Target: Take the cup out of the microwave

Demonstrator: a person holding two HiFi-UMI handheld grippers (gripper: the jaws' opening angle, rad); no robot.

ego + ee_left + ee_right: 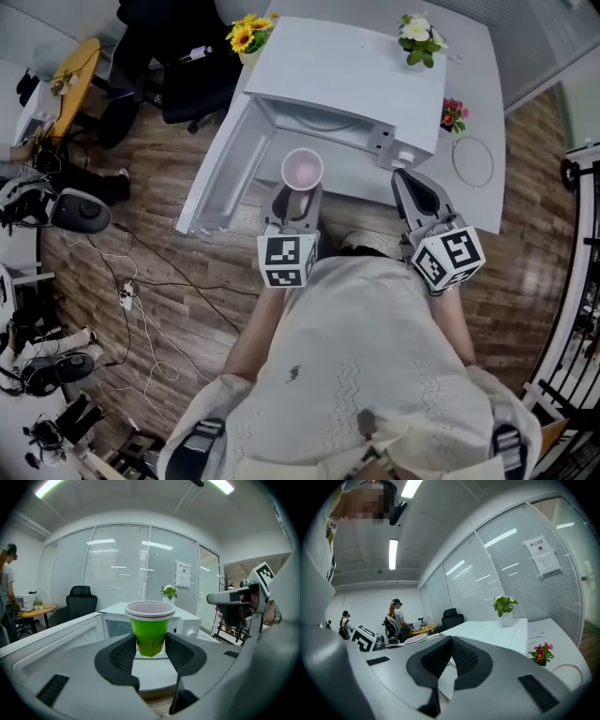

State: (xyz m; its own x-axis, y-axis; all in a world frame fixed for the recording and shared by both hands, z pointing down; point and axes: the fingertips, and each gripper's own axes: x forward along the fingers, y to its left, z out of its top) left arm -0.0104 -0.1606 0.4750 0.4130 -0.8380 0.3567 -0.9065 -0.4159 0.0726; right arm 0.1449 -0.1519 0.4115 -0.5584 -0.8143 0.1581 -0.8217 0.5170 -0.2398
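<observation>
A green cup [150, 629] with a white rim and pale inside [302, 170] is upright between the pads of my left gripper [150, 652], which is shut on it. The left gripper [295, 199] holds it in front of the white microwave [352, 80], just outside the open cavity [323, 122]. The microwave door [217, 169] hangs open to the left. My right gripper [412, 186] hovers at the microwave's right front corner; its jaws [449, 660] touch with nothing between them. The cup's rim [416, 640] shows at the left in the right gripper view.
The microwave stands on a white table [469, 84] with a white plant pot [417, 37], yellow flowers [248, 33], red flowers [454, 112] and a looped cable [473, 161]. A black office chair [178, 66] stands behind, cables cross the wood floor [141, 300], and people [396, 616] are by a far desk.
</observation>
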